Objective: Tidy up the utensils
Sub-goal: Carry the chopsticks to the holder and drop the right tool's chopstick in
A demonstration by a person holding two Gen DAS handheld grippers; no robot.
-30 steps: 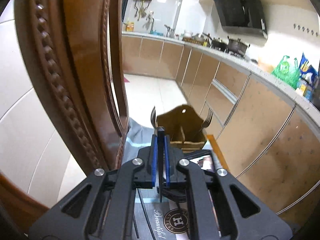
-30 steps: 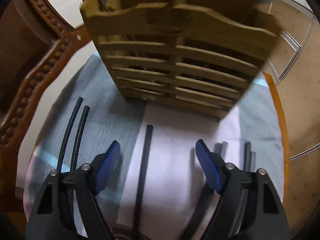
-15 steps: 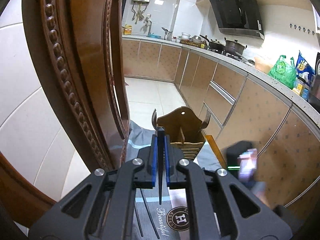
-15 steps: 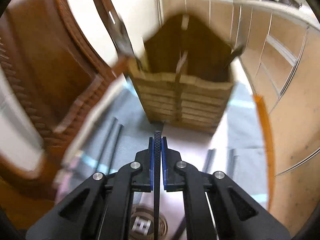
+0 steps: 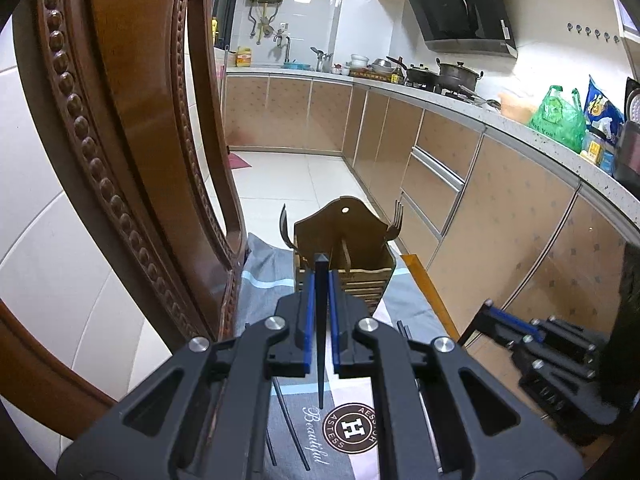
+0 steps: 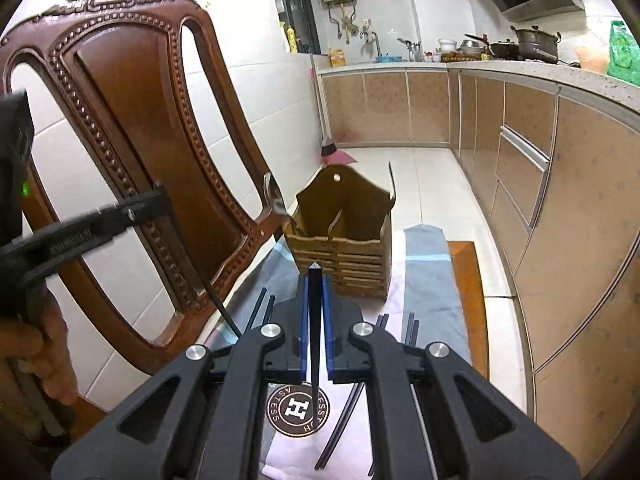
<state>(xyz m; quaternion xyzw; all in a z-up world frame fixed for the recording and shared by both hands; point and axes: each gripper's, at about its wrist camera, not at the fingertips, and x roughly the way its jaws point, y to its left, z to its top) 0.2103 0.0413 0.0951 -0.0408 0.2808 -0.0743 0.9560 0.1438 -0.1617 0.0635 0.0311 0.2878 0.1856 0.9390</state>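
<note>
Chopstick (image 6: 315, 320) between clamped jaws (both grippers)

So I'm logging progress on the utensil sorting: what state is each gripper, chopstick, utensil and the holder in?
Left gripper: shut on a black chopstick.
Right gripper: shut on another black chopstick.
Wooden holder: upright on the cloth.
Spoon: standing in the holder's left side.
Fork: standing in its right side.
Loose chopsticks: lying flat on the cloth.

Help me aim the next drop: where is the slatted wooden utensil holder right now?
The slatted wooden utensil holder stands upright at the far end of the grey patchwork cloth, centre in both wrist views, right of the carved wooden chair back.
</note>
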